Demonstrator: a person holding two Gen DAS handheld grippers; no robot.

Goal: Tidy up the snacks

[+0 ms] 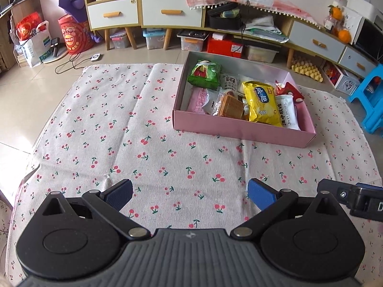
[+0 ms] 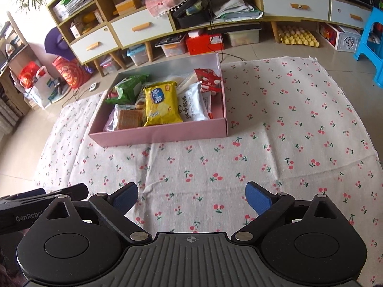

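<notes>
A pink box [image 1: 239,131] [image 2: 162,135] sits on the cherry-print cloth [image 1: 119,131] [image 2: 287,124] and holds several snacks: a green packet [image 1: 205,74] [image 2: 128,88], a yellow chip bag [image 1: 262,101] [image 2: 161,104], a white packet [image 1: 288,112] [image 2: 194,102], a red packet [image 1: 289,91] [image 2: 208,79] and a brown wafer pack [image 1: 231,106] [image 2: 129,119]. My left gripper [image 1: 190,195] is open and empty, low over the cloth in front of the box. My right gripper [image 2: 191,197] is open and empty beside it; its body shows in the left wrist view [image 1: 359,199].
The cloth lies on a tiled floor [image 1: 28,91]. Behind it stand low cabinets with drawers [image 1: 172,12] [image 2: 141,27], storage bins [image 1: 153,38], a red box [image 1: 223,46], red bags [image 1: 76,35] and a blue stool [image 1: 373,98] [image 2: 373,35].
</notes>
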